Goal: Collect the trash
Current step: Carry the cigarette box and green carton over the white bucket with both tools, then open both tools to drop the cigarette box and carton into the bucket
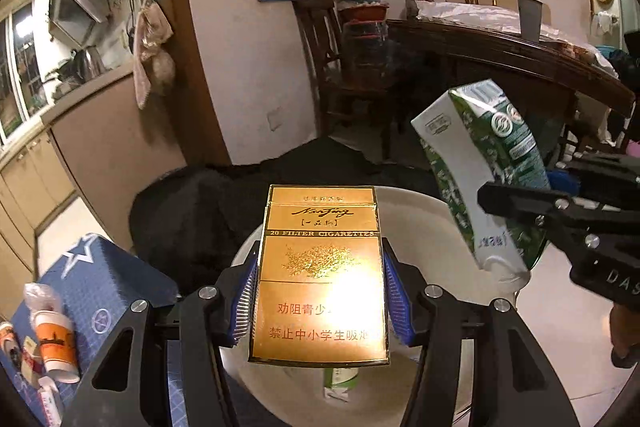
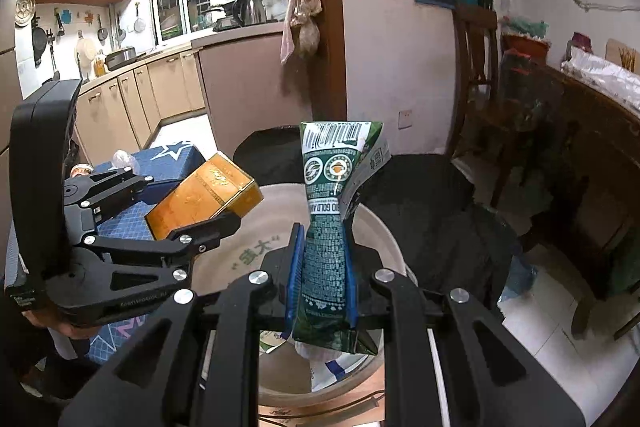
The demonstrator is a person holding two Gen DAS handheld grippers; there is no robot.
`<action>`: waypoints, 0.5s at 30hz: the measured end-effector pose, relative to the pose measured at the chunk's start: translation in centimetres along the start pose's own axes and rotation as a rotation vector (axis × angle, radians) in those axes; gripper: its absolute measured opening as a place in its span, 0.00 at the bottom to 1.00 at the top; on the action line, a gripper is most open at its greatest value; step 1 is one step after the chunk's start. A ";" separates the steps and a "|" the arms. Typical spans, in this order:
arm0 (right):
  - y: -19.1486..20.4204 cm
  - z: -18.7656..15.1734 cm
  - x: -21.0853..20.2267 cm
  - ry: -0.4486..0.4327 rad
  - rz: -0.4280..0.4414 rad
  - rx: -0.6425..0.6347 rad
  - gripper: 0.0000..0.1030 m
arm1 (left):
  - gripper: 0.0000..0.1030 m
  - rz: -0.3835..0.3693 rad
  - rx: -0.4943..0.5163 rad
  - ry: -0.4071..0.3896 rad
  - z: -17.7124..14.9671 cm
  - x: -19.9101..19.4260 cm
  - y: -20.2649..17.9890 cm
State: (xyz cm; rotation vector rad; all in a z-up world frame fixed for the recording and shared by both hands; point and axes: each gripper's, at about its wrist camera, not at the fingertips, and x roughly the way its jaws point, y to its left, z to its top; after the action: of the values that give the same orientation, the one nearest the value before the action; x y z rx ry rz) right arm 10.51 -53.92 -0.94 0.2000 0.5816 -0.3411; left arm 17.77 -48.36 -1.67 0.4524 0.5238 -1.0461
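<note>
A gold cigarette pack (image 1: pixel 320 275) stands upright between the blue pads of my left gripper (image 1: pixel 320 255), which is shut on it. Both hang over a white bucket (image 1: pixel 420 211). To the right, my right gripper (image 1: pixel 516 227) pinches a crushed green and white drink carton (image 1: pixel 476 163). In the right wrist view this carton (image 2: pixel 332 195) is squeezed flat in my right gripper (image 2: pixel 324 247) above the bucket's rim (image 2: pixel 384 235). My left gripper (image 2: pixel 196 199) holds the pack (image 2: pixel 208 195) at the left. Another carton (image 1: pixel 340 383) lies inside the bucket.
A blue star-patterned box (image 1: pixel 100 291) at the left carries a paper cup (image 1: pixel 56 343) and other scraps. A black bag (image 2: pixel 432 211) lies behind the bucket. A wooden table (image 1: pixel 500 55) and chair (image 1: pixel 324 67) stand at the back right, kitchen cabinets (image 2: pixel 132 99) to the left.
</note>
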 end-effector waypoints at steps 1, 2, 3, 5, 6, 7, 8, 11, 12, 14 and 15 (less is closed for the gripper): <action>-0.1 -0.1 0.2 0.007 0.006 0.005 0.16 | 0.55 -0.030 -0.016 0.002 0.0 0.2 0.4; -0.3 -0.1 0.4 0.012 0.012 0.011 0.16 | 0.55 -0.047 -0.027 0.003 0.1 0.2 0.7; -0.4 0.0 0.5 0.016 0.018 0.018 0.16 | 0.55 -0.052 -0.035 0.006 0.0 0.3 1.0; -0.6 -0.1 0.6 0.020 0.024 0.026 0.16 | 0.55 -0.068 -0.034 0.005 -0.1 0.4 1.4; -0.7 -0.1 0.8 0.022 0.027 0.031 0.16 | 0.55 -0.068 -0.032 0.005 -0.2 0.4 1.5; -0.6 0.0 0.8 0.023 0.030 0.033 0.16 | 0.55 -0.064 -0.030 0.007 -0.2 0.5 1.5; -0.6 0.0 0.9 0.025 0.033 0.035 0.16 | 0.55 -0.062 -0.029 0.008 -0.2 0.6 1.5; -0.5 0.3 1.4 0.032 0.041 0.036 0.16 | 0.55 -0.054 -0.037 0.016 -0.2 1.0 1.6; -0.6 0.3 1.5 0.034 0.042 0.034 0.16 | 0.55 -0.055 -0.039 0.017 -0.2 1.0 1.6; -0.5 0.4 1.8 0.040 0.043 0.029 0.16 | 0.55 -0.051 -0.040 0.017 -0.2 1.2 1.8; -0.6 0.3 1.9 0.042 0.043 0.027 0.16 | 0.55 -0.050 -0.042 0.018 -0.1 1.2 1.9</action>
State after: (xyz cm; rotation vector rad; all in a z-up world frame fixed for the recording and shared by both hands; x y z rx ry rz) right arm 11.94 -55.07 -1.81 0.2455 0.6135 -0.3041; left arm 19.91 -48.34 -2.28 0.4137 0.5744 -1.0784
